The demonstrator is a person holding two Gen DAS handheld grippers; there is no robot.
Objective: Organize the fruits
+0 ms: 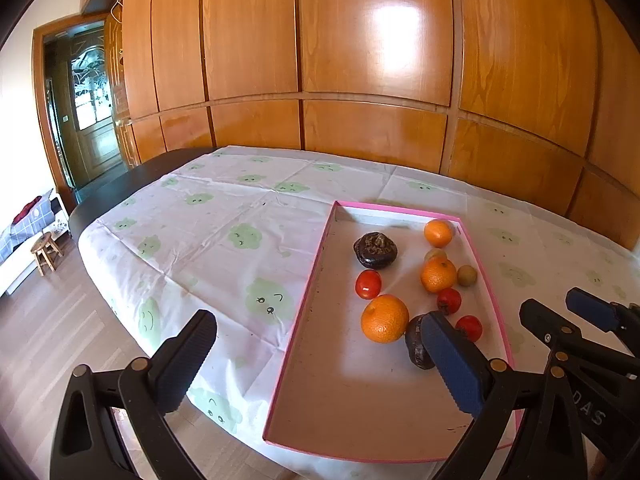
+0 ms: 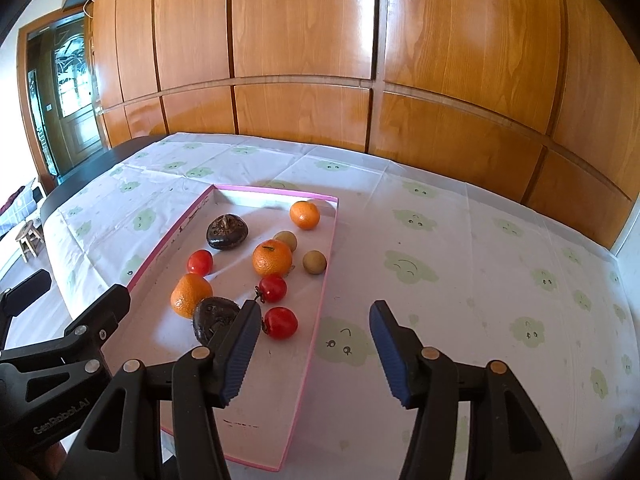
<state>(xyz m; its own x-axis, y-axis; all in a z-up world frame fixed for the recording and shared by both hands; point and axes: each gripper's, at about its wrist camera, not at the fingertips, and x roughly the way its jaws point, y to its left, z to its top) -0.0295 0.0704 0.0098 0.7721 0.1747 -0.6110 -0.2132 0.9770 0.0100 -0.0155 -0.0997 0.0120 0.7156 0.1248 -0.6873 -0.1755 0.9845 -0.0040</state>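
Left wrist view: both grippers' fingers [image 1: 188, 360] spread, empty, above pink tray [image 1: 304, 300] holding 3 oranges [image 1: 385, 319].

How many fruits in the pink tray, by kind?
Inside the pink tray:
Oranges: 3
Red tomatoes: 3
Dark brown fruits: 2
Small tan round fruits: 2
Total: 10

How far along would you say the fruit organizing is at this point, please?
Done: nothing looks sorted; oranges, tomatoes and two dark fruits lie mixed in the pink tray. In hand: nothing; the left gripper and right gripper are open and empty. Left: grouping every fruit.
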